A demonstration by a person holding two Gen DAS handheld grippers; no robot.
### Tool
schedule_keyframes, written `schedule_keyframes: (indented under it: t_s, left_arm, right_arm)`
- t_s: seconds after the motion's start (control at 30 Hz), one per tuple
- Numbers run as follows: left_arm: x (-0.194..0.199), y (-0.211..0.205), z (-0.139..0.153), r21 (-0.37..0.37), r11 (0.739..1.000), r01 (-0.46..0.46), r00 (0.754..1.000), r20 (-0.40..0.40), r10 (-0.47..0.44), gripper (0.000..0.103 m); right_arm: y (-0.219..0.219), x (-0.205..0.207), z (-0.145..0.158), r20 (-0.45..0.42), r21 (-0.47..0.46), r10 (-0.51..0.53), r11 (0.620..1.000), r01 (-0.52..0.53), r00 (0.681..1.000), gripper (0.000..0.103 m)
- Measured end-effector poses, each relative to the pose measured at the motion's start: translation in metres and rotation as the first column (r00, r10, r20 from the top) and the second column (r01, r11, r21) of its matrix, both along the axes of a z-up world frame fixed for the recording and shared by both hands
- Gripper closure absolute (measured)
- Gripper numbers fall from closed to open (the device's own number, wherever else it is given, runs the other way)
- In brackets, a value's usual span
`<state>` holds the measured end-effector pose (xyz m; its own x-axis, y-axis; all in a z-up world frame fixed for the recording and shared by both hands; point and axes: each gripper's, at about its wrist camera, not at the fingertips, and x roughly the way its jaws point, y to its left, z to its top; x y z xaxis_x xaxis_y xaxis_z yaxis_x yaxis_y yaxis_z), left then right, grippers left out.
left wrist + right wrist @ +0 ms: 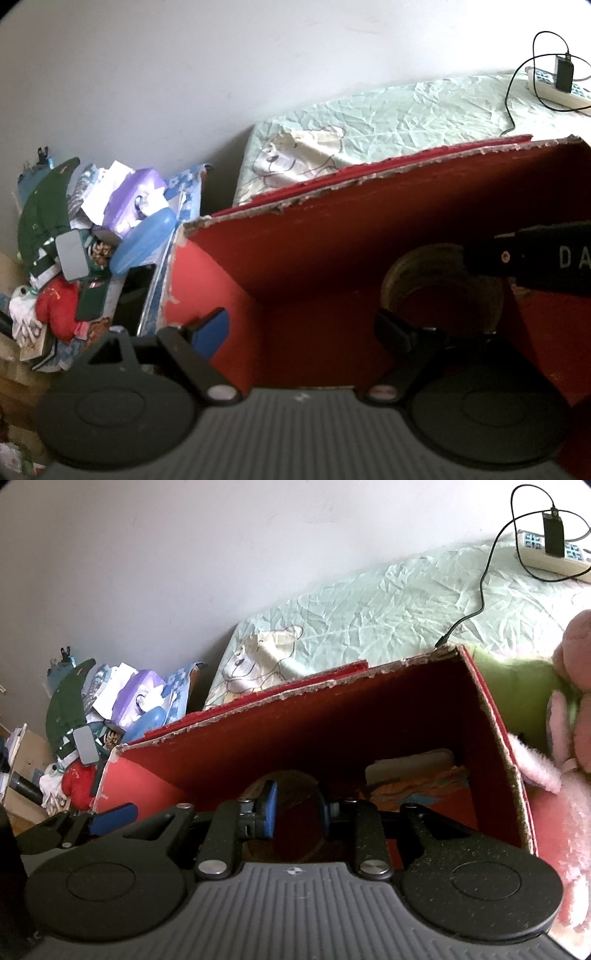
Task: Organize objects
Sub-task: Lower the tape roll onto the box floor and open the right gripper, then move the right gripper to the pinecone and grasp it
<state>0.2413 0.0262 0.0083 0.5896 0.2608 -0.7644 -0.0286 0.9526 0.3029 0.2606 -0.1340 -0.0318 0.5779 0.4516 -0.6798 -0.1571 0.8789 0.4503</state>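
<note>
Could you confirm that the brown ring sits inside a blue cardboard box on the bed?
Not quite: the cardboard box is red, not blue. The left wrist view shows the brown ring inside it, with the box on the bed.

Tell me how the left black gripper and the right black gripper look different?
The left black gripper has its jaws spread wide with nothing between them; the right black gripper has its jaws close together, pinching a brown ring-shaped roll. Both point down into the red cardboard box and have blue pads.
</note>
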Motion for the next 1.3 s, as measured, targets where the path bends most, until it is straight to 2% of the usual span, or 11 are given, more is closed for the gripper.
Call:
schedule_keyframes:
  t_s: [0.23,0.47,0.57,0.63,0.77,0.9,1.03,1.07,1.13,1.3]
  left_arm:
    - [-0.010,-0.001,0.007,-0.026,0.999,0.033,0.998,0.045,-0.031,0.015]
    - [-0.051,0.002,0.042,-0.050,0.994,0.093,0.986,0.144,-0.085,0.016]
    - [-0.077,0.004,0.051,-0.094,0.987,0.130,0.980,0.163,-0.113,0.017]
    - [-0.095,0.007,0.056,-0.123,0.981,0.153,0.977,0.171,-0.131,0.025]
    - [-0.122,0.011,0.063,-0.182,0.963,0.196,0.971,0.173,-0.165,0.025]
    - [-0.146,0.012,0.064,-0.239,0.946,0.220,0.970,0.159,-0.185,0.028]
    - [-0.167,0.006,0.059,-0.277,0.927,0.253,0.965,0.140,-0.222,0.030]
    - [-0.170,0.004,0.056,-0.290,0.922,0.256,0.965,0.127,-0.228,0.031]
    - [-0.177,-0.001,0.049,-0.329,0.911,0.248,0.969,0.084,-0.233,0.040]
    - [-0.196,-0.015,0.025,-0.416,0.876,0.244,0.961,-0.021,-0.277,0.048]
  right_arm:
    - [-0.009,-0.024,0.017,0.096,-0.025,-0.060,0.998,0.063,0.994,0.077]
    - [-0.030,-0.079,0.037,0.173,0.043,-0.098,0.995,0.092,0.980,0.076]
    - [-0.041,-0.102,0.041,0.173,0.078,-0.088,0.994,0.075,0.981,0.076]
    - [-0.048,-0.117,0.043,0.174,0.096,-0.070,0.994,0.054,0.982,0.076]
    - [-0.057,-0.141,0.044,0.173,0.125,-0.008,0.992,-0.014,0.985,0.076]
    - [-0.060,-0.156,0.033,0.124,0.144,0.071,0.986,-0.089,0.990,0.076]
    - [-0.061,-0.160,0.013,0.038,0.132,0.148,0.980,-0.152,0.988,0.076]
    - [-0.062,-0.160,0.008,0.007,0.134,0.165,0.977,-0.165,0.986,0.075]
    - [-0.064,-0.162,-0.002,-0.041,0.157,0.202,0.968,-0.193,0.979,0.075]
    - [-0.064,-0.169,-0.025,-0.130,0.162,0.281,0.952,-0.259,0.951,0.072]
